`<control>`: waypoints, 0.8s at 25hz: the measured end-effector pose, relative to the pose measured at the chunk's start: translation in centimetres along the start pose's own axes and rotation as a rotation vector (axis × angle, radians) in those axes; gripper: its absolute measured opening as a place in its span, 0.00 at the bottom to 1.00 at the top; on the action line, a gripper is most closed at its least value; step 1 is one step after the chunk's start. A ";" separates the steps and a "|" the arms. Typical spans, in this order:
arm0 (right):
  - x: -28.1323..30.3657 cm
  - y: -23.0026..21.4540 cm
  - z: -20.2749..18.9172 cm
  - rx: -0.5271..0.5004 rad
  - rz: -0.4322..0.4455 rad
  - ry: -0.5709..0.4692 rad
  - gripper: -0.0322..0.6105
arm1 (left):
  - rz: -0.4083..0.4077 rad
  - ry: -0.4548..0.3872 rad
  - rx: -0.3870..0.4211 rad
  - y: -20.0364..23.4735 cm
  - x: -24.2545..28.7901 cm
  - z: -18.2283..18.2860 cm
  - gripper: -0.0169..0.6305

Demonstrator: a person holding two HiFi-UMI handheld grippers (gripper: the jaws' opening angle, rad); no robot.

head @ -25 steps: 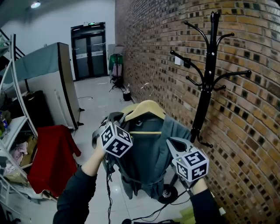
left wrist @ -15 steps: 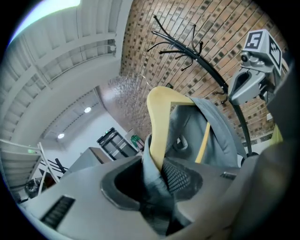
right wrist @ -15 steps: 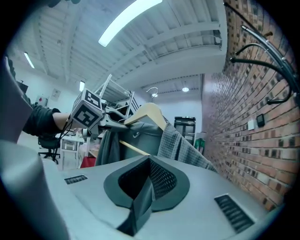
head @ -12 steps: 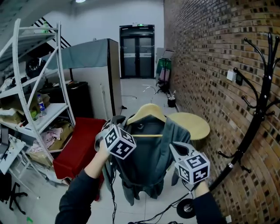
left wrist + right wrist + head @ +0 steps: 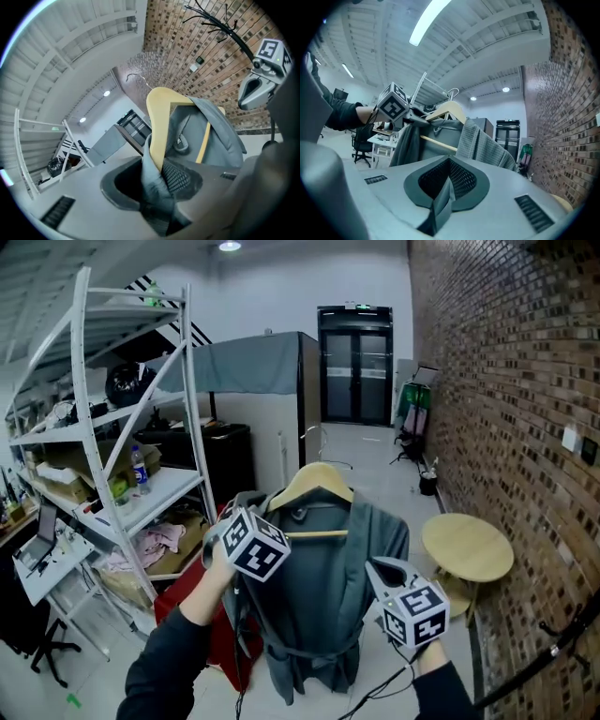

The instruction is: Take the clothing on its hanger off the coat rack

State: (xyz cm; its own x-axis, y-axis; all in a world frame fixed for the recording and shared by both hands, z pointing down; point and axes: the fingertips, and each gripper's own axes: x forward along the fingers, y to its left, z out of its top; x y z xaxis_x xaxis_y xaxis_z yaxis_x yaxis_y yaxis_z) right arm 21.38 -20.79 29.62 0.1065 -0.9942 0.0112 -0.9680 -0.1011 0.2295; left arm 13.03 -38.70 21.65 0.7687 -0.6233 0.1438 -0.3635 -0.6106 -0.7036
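A grey garment (image 5: 319, 606) hangs on a wooden hanger (image 5: 314, 479), held up in the air away from the black coat rack (image 5: 567, 643), of which only a branch shows at the bottom right. My left gripper (image 5: 239, 512) is shut on the hanger's left shoulder; in the left gripper view (image 5: 157, 180) the wooden arm (image 5: 159, 122) and grey cloth sit between the jaws. My right gripper (image 5: 375, 568) holds the garment's right side lower down, and in the right gripper view (image 5: 443, 194) a fold of grey cloth is pinched in its jaws.
White metal shelving (image 5: 141, 427) full of clutter stands at the left, with red cloth (image 5: 202, 615) below it. A round wooden table (image 5: 469, 545) sits by the brick wall (image 5: 506, 381) on the right. A grey partition (image 5: 253, 371) and dark double doors (image 5: 356, 362) are behind.
The view has swung left, so the coat rack has slid almost out of the frame on the right and the shelving has come in. Both grippers keep their hold on the hanger and garment.
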 end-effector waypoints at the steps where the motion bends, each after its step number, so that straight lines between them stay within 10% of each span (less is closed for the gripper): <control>1: 2.0 0.4 0.1 0.001 0.021 -0.001 0.03 | 0.015 0.017 -0.009 1.8 0.8 -0.9 0.25; 20: 42.3 -5.9 1.1 0.016 0.476 -0.093 0.03 | 0.398 0.304 -0.063 29.8 25.3 -10.3 0.25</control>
State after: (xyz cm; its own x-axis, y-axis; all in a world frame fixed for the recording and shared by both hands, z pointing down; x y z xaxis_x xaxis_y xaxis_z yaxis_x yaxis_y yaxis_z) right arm 31.34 -62.26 27.67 -0.3687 -0.9292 0.0239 -0.9079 0.3655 0.2054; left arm 16.20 -77.73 11.46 0.3788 -0.9224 0.0757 -0.6356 -0.3188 -0.7031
